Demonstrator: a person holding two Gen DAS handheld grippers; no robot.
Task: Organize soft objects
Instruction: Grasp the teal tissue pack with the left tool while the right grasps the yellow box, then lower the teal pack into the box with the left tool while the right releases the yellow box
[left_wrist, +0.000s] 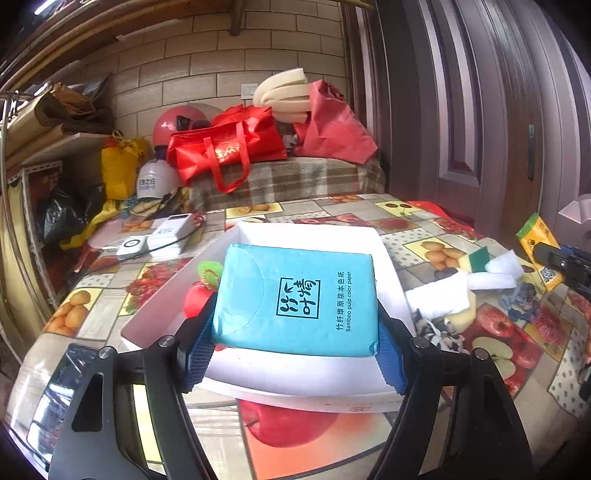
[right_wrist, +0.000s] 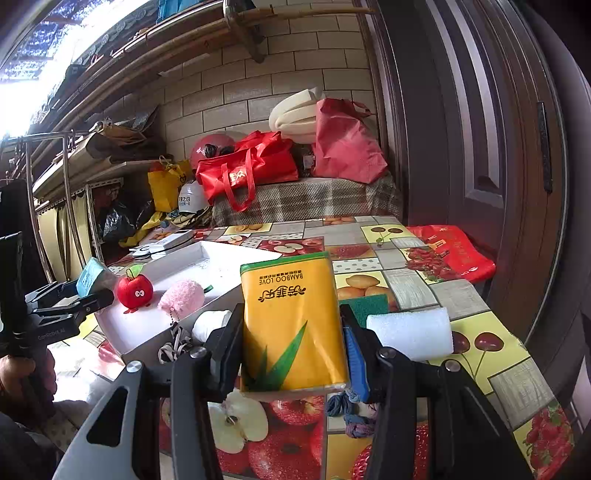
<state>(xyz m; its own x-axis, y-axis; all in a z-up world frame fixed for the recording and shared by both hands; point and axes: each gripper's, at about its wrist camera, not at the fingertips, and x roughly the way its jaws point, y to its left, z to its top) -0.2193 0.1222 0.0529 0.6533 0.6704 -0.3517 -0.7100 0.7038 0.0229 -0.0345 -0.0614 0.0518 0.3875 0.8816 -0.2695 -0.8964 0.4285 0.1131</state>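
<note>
Left jaws clamped on blue tissue pack above white box, right jaws gripping yellow pack over desk.

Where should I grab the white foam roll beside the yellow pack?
Grip the foam roll across its middle, coming from above with fingers on its near and far long sides. It lies flat on the table, long axis left to right, and the green sponge crowds its left end.

Left gripper: black angular linkage arms showing silver round pivot screws, fingers wearing blue textured pads. Right gripper: matching black frame, silver screws, blue pad. "GenRobot.AI" lettering showing on the left one's side in the right wrist view.
</note>
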